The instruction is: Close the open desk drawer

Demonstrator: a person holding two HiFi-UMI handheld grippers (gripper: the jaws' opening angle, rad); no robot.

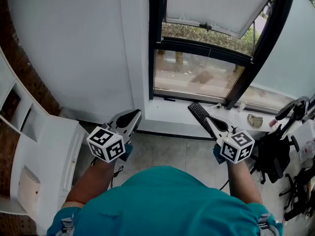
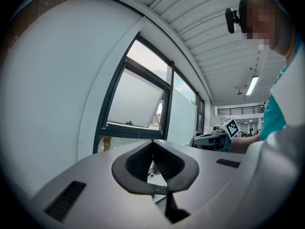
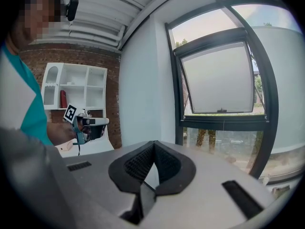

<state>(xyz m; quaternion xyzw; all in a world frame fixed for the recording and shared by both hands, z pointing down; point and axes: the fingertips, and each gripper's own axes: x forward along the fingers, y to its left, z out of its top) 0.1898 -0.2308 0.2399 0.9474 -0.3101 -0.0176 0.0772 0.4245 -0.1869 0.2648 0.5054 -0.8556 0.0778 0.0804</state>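
A white desk unit stands at the lower left of the head view, with a long front panel along its right side; I cannot tell how far any drawer stands out. My left gripper hovers just right of that unit, shut and holding nothing. My right gripper is held level with it further right, also shut and empty. In the left gripper view the left gripper points at the window wall. In the right gripper view the right gripper does the same, and the left gripper shows beside it.
A black-framed window with a tilted-open top pane fills the wall ahead. A black keyboard lies on the white ledge below it. White shelving against brick is at far left, black bags and gear at right, and a beige box lower left.
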